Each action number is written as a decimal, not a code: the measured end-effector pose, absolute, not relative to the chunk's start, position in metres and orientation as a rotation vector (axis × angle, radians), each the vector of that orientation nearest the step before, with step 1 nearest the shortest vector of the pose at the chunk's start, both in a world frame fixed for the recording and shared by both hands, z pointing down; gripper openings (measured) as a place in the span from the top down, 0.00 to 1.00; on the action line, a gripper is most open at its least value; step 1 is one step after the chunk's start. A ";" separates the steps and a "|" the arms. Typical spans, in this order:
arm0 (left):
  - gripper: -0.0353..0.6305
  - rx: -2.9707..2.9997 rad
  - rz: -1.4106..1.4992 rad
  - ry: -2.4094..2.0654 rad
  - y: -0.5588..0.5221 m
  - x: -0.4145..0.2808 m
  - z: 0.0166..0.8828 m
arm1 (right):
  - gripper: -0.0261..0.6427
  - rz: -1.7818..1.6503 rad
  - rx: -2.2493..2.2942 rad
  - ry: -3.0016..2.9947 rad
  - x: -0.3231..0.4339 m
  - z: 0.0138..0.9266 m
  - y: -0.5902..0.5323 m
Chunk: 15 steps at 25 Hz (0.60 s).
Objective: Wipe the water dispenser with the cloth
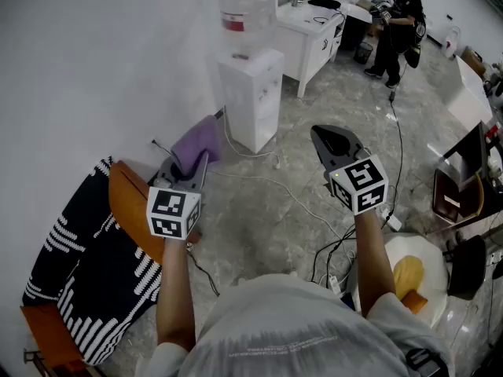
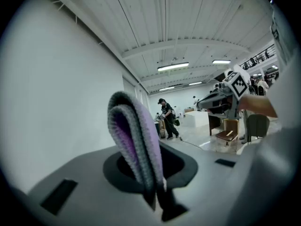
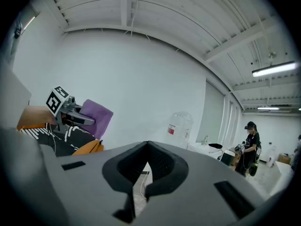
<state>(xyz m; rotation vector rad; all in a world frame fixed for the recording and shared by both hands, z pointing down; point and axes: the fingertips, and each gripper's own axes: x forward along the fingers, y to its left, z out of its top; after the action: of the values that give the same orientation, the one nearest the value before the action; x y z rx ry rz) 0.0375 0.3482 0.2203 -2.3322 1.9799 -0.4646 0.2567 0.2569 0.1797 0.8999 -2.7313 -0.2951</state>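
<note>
The white water dispenser [image 1: 251, 93] stands against the wall ahead with a clear bottle [image 1: 245, 8] on top; its bottle [image 3: 180, 125] also shows in the right gripper view. My left gripper [image 1: 201, 160] is shut on a folded purple cloth [image 1: 197, 142] that sticks up from between its jaws, short of the dispenser and to its left. In the left gripper view the cloth [image 2: 134, 133] fills the jaw gap of the left gripper [image 2: 146, 175]. My right gripper [image 1: 328, 137] hovers to the right, shut and empty; the right gripper [image 3: 147, 148] has its tips touching.
An orange chair [image 1: 126, 199] draped with a black-and-white patterned fabric [image 1: 86, 250] stands at the left. Cables [image 1: 302, 204] trail over the marble floor. A white sink counter [image 1: 314, 26] and a person [image 1: 401, 23] are beyond the dispenser. A desk and chair [image 1: 460, 187] stand at the right.
</note>
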 end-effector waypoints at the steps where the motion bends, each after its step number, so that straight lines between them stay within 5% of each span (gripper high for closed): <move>1: 0.86 -2.330 -0.468 1.980 0.347 0.036 0.220 | 0.94 -0.296 0.902 -2.730 0.255 0.179 0.256; 15: 0.86 -2.348 -0.458 1.925 0.360 -0.009 0.217 | 0.94 -0.252 0.920 -2.778 0.213 0.171 0.280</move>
<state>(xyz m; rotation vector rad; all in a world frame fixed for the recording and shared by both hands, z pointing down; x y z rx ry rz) -0.0092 0.3601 0.2170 -2.3480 1.9248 -0.4582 0.2130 0.2804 0.1708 0.9203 -2.7781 -0.2523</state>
